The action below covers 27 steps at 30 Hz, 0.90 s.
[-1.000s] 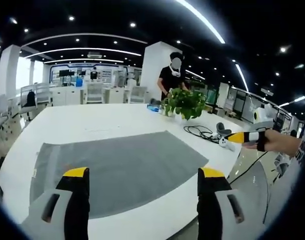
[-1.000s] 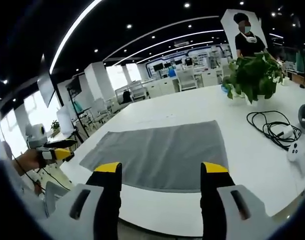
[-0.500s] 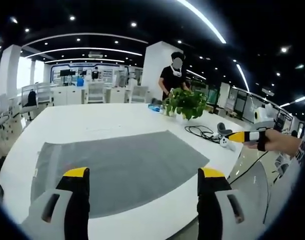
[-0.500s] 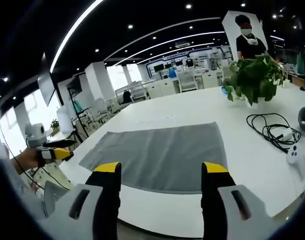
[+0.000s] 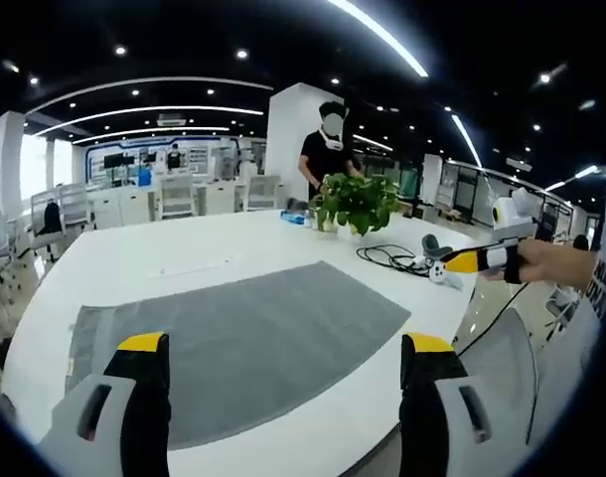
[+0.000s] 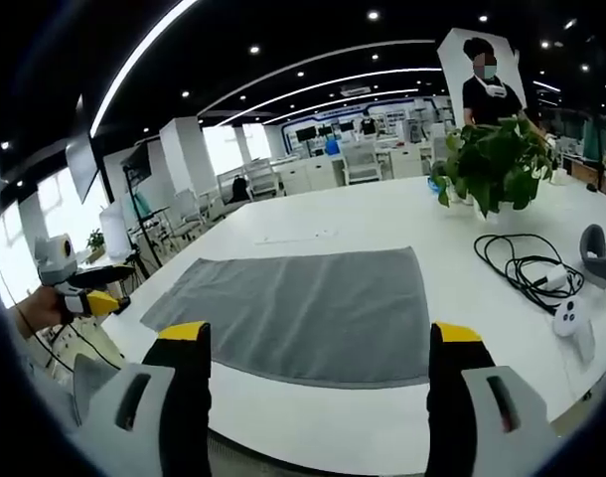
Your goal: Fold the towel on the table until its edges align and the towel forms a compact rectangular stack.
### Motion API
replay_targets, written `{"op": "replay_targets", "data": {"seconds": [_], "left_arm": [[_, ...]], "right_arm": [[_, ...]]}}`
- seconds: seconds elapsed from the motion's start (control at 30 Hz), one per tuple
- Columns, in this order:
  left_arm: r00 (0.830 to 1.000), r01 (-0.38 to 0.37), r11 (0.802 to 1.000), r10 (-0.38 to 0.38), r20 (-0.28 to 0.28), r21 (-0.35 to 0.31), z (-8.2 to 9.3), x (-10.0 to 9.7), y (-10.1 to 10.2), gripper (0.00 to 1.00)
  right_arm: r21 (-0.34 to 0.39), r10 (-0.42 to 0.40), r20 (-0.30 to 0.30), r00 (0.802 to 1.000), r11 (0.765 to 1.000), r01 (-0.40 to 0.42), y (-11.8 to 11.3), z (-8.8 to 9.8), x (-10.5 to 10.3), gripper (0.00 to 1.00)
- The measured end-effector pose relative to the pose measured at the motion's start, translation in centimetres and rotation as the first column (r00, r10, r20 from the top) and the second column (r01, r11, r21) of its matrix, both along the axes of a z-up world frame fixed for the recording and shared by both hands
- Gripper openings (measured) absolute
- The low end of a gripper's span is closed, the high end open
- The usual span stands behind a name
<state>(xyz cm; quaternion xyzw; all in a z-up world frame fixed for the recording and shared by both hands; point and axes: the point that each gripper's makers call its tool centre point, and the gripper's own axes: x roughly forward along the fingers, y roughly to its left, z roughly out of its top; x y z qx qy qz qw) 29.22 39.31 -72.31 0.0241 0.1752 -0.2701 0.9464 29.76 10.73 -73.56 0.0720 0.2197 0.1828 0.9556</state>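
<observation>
Left to right: the left gripper hangs released, jaws wide apart, off the desk's near edge. The grey towel lies flat and unfolded along that edge. The right gripper is likewise released, holding nothing. Likely risk: pinching one corner alone could drag the whole towel off the edge or skew the fold. The right gripper view shows a white controller beside the cable; the left gripper view shows the plant near the far edge.
</observation>
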Motion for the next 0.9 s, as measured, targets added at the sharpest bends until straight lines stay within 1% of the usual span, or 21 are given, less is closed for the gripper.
{"op": "replay_targets", "data": {"seconds": [0.03, 0.13, 0.17, 0.23, 0.3, 0.37, 0.4, 0.47, 0.53, 0.57, 0.6, 0.63, 0.77, 0.83, 0.9], "left_arm": [[1.000, 0.008, 1.000, -0.008, 0.004, 0.020, -0.1, 0.2, -0.1, 1.00], [1.000, 0.017, 1.000, -0.017, 0.004, 0.006, 0.0, 0.4, -0.6, 1.00], [1.000, 0.023, 1.000, -0.023, 0.008, 0.003, 0.2, 0.5, -0.9, 1.00], [0.999, 0.032, 0.999, -0.032, 0.013, 0.006, 0.4, 0.7, -1.4, 1.00], [0.999, 0.036, 0.999, -0.036, 0.006, 0.007, 0.6, 1.1, -1.8, 1.00], [0.999, 0.038, 0.999, -0.038, 0.022, -0.005, 1.3, 1.5, -2.4, 1.00], [0.998, 0.050, 0.999, -0.050, 0.039, -0.016, 2.0, 1.7, -3.1, 1.00], [0.997, 0.065, 0.998, -0.063, 0.054, -0.021, 2.5, 2.0, -3.9, 1.00], [0.992, 0.105, 0.994, -0.105, 0.075, -0.002, 3.1, 2.4, -5.6, 1.00], [0.991, 0.107, 0.994, -0.107, 0.081, 0.004, 3.3, 2.6, -5.9, 0.99], [0.988, 0.105, 0.994, -0.106, 0.110, 0.019, 3.8, 2.9, -6.3, 0.99], [0.986, 0.118, 0.993, -0.119, 0.120, 0.021, 4.2, 2.9, -6.8, 0.99], [0.979, 0.155, 0.988, -0.156, 0.132, 0.016, 5.0, 3.4, -8.2, 0.99], [0.976, 0.172, 0.985, -0.174, 0.131, 0.027, 5.1, 3.8, -8.9, 0.99], [0.975, 0.174, 0.983, -0.180, 0.131, 0.058, 4.9, 4.4, -9.4, 1.00]], "right_arm": [[-0.011, 0.004, 0.007, 1.000, 1.000, -0.004, -0.3, 0.2, 0.2, 0.90], [-0.034, 0.004, 0.022, 1.000, 0.999, -0.004, -1.2, 0.9, 0.7, 0.90], [-0.045, 0.003, 0.031, 1.000, 0.999, -0.002, -1.7, 1.4, 1.0, 0.90], [-0.057, 0.002, 0.042, 0.999, 0.998, 0.000, -2.4, 1.9, 1.4, 0.90], [-0.065, 0.000, 0.051, 0.999, 0.998, 0.003, -3.0, 2.4, 1.9, 0.90], [-0.072, 0.001, 0.060, 0.998, 0.997, 0.003, -3.4, 2.8, 2.3, 0.89], [-0.081, 0.003, 0.068, 0.998, 0.997, 0.003, -3.7, 3.1, 2.6, 0.89], [-0.090, 0.007, 0.072, 0.997, 0.996, -0.001, -4.0, 3.4, 2.9, 0.89], [-0.112, 0.018, 0.086, 0.996, 0.994, -0.009, -4.5, 4.2, 3.7, 0.89], [-0.119, 0.024, 0.087, 0.996, 0.993, -0.014, -4.6, 4.4, 4.0, 0.89], [-0.121, 0.026, 0.088, 0.996, 0.993, -0.015, -4.7, 4.5, 4.1, 0.89], [-0.126, 0.028, 0.089, 0.996, 0.992, -0.016, -4.8, 4.6, 4.3, 0.89], [-0.143, 0.037, 0.101, 0.994, 0.989, -0.023, -5.6, 5.5, 5.6, 0.88], [-0.147, 0.041, 0.111, 0.993, 0.989, -0.024, -5.9, 6.1, 6.2, 0.87], [-0.156, 0.046, 0.119, 0.992, 0.987, -0.027, -6.2, 6.6, 6.9, 0.87]]}}
